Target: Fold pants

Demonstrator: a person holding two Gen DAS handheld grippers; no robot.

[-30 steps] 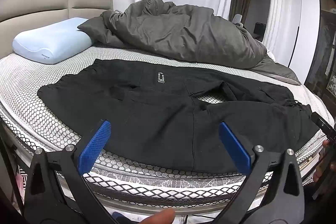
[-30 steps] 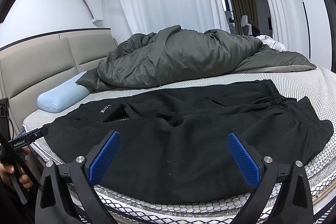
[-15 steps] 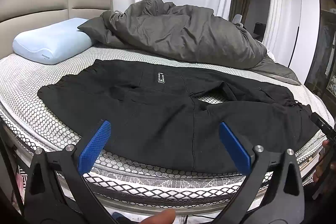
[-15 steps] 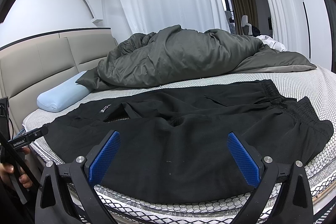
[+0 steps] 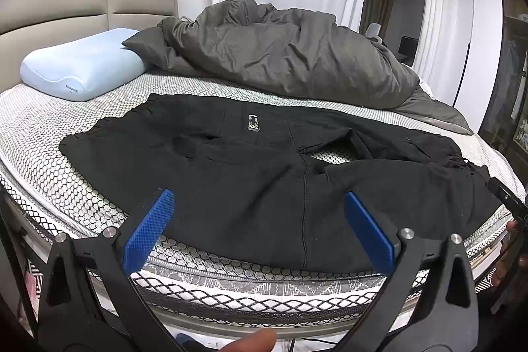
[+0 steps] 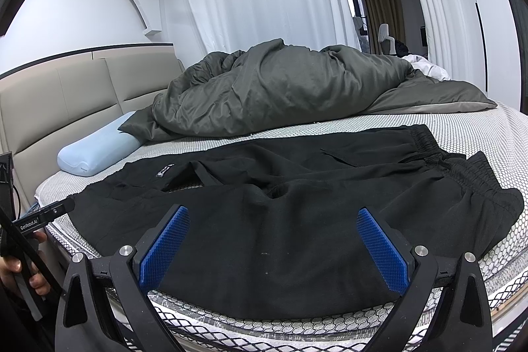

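Pants (image 5: 250, 174) lie spread on the bed (image 5: 49, 134), unmoved over the last second; both grippers (image 5: 257, 226) (image 6: 274, 246) hover wide and empty, folding not begun.

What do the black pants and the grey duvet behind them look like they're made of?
Black pants: matte, soft knit, probably cotton-blend jersey; it lies limp and picks up lint specks. Grey duvet: smooth woven shell with a faint sheen, puffy folds suggesting padding.
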